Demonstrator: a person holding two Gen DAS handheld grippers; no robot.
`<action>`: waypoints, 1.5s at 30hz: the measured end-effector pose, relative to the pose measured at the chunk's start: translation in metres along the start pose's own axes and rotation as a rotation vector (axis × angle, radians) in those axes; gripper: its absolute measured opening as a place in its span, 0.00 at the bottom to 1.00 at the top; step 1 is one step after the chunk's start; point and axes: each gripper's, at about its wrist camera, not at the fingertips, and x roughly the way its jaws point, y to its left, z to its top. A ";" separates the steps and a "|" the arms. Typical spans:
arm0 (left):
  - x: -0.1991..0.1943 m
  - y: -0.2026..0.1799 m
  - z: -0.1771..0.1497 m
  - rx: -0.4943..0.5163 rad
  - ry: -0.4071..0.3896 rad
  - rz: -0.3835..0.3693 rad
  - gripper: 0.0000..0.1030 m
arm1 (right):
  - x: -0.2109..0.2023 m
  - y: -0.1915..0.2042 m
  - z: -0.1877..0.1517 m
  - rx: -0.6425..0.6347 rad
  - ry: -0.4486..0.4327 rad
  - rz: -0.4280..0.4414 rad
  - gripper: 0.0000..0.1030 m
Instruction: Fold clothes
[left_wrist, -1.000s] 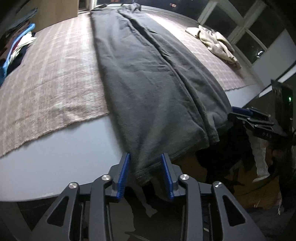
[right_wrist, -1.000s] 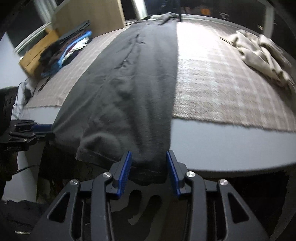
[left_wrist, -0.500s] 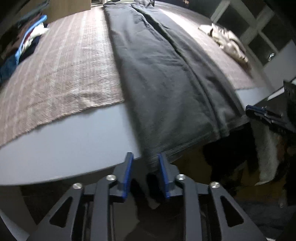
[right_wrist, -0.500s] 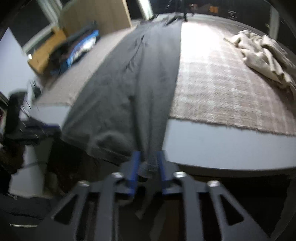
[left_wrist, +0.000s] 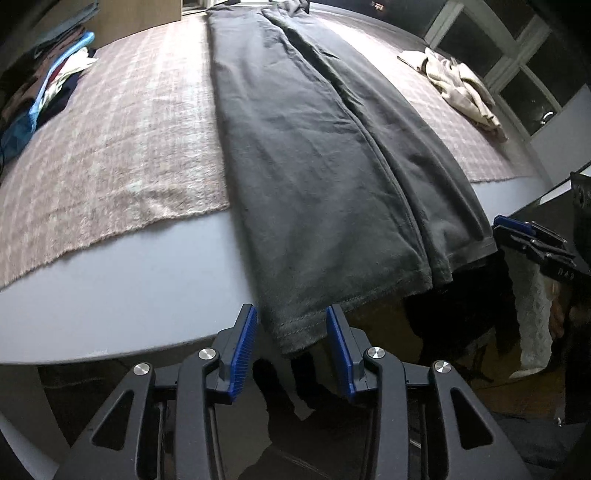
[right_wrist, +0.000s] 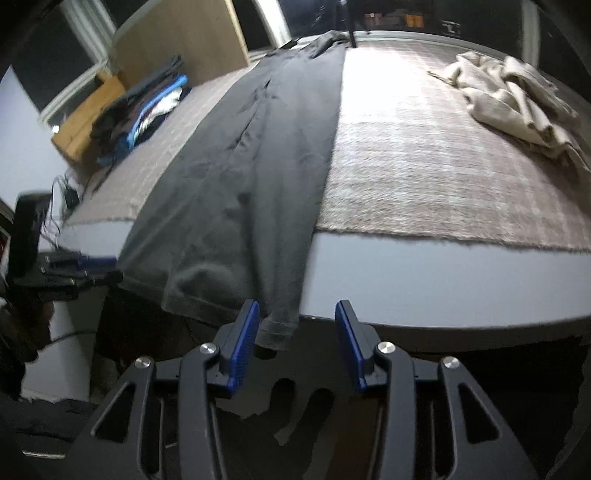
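Dark grey trousers (left_wrist: 314, 155) lie lengthwise away from both grippers across checked pink blanket (left_wrist: 110, 140), hem overhanging grey table edge (left_wrist: 147, 288); left gripper (left_wrist: 291, 339) and right gripper (right_wrist: 297, 332) just opened, each bracketing a hem corner, pads clear

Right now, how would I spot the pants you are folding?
Find the big table with the checked blanket. The pants run down its middle, hems hanging over the near edge. They are flat, long and dark grey, unlike the crumpled cream cloth or the clothes pile.
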 end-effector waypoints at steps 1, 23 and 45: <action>0.000 -0.002 0.000 0.011 0.000 0.009 0.36 | 0.002 0.002 -0.002 -0.013 0.008 -0.004 0.41; -0.027 0.024 0.036 0.000 -0.057 -0.063 0.05 | -0.016 -0.028 0.019 0.109 -0.013 0.325 0.04; -0.009 0.022 0.089 -0.011 0.041 -0.108 0.17 | -0.028 -0.039 0.090 0.162 0.007 0.319 0.04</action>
